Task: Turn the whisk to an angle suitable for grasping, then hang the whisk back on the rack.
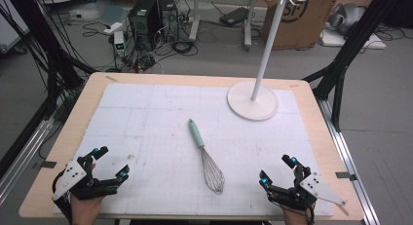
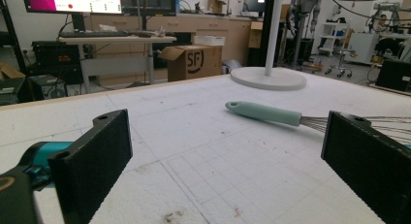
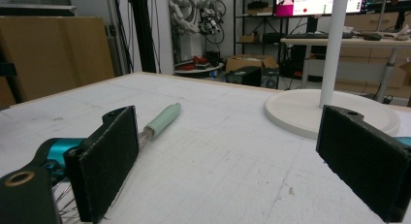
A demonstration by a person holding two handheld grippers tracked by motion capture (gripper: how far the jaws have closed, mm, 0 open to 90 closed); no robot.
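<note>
A whisk with a mint-green handle and wire head lies flat in the middle of the white mat, handle pointing away from me. My left gripper rests open near the front left corner, nothing between its jaws. Its own view has the whisk's handle ahead and to the right, a good way off. My right gripper rests open near the front right corner, also empty. The right gripper view puts the whisk's handle just beyond its left jaw. A white pole stand rises at the back right of the mat.
The stand's round base takes up the far right of the mat, with its pole rising high. The wooden table edge frames the white mat. Beyond the table lie cables, computer towers and a cardboard box on the floor.
</note>
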